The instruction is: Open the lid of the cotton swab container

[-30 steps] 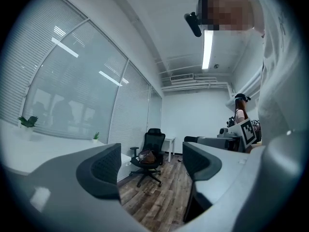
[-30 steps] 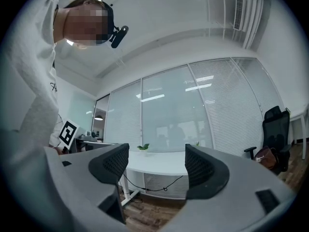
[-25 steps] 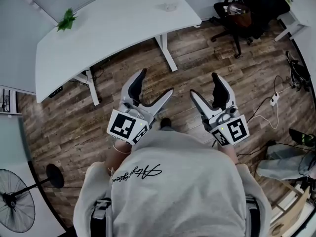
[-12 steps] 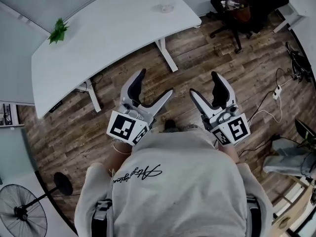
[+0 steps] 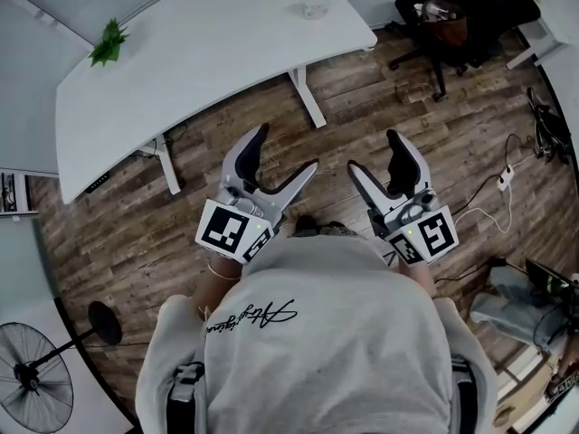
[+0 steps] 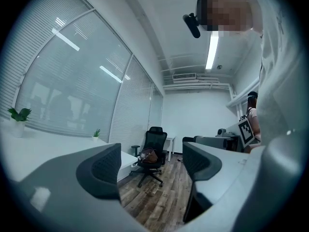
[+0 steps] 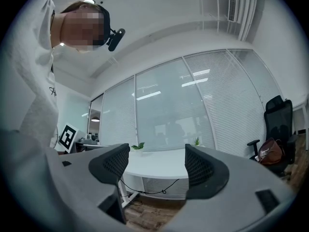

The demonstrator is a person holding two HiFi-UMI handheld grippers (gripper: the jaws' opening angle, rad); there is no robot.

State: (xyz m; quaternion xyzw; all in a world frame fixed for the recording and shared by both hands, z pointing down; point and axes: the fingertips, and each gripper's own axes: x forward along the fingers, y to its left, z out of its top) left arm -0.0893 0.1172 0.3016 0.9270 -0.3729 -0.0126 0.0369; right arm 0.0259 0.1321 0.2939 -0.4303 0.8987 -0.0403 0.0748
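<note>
Holds the left gripper (image 5: 287,149) wide open and empty above the wood floor (image 5: 118,233), a small clear container (image 5: 314,10) well apart on the far edge of the white desk (image 5: 208,52), and the right gripper (image 5: 374,152) likewise spread, gripping nothing.

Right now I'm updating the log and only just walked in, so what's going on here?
A person stands on the wood floor, short of the white desk, holding a hand-held gripper in each hand. The left hand-held gripper and right hand-held gripper both have their jaws apart with nothing between them. A small clear item sits on the desk's far side, too small to identify. Nothing is being handled.
</note>
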